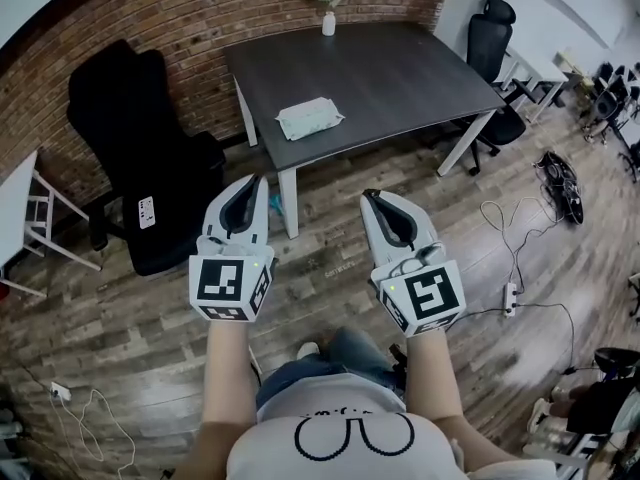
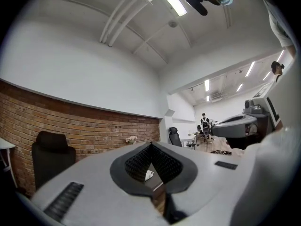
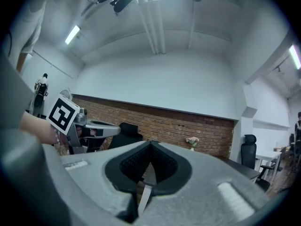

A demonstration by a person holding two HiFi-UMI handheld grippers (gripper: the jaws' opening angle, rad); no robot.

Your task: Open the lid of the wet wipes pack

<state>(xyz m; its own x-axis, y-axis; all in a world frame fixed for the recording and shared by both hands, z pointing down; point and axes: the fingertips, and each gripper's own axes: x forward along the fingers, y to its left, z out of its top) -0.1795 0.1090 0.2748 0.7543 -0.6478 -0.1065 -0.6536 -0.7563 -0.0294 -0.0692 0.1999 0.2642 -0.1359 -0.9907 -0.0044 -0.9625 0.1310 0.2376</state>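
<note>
Pale green and flat, the wet wipes pack lies on the dark tabletop, close to the near edge and the left corner. Only the head view shows the whole pack. Its long side runs from left to right, and the right end sits a bit farther away. The lid is too small to make out.

The two gripper views look along the tongs and show other things: the white ceiling, long lamps and the brick wall. The right gripper view also shows the other gripper's marker cube and the pink flowers in a vase.

Both arms reach forward, side by side, above the wooden floor. The left tongs and the right tongs lie about level and point at the tabletop, well apart from the pack. The tips of the left tongs are pressed together with nothing held. The right tongs are closed tight too, and they hold nothing.

A black chair stands left of the tabletop.
</note>
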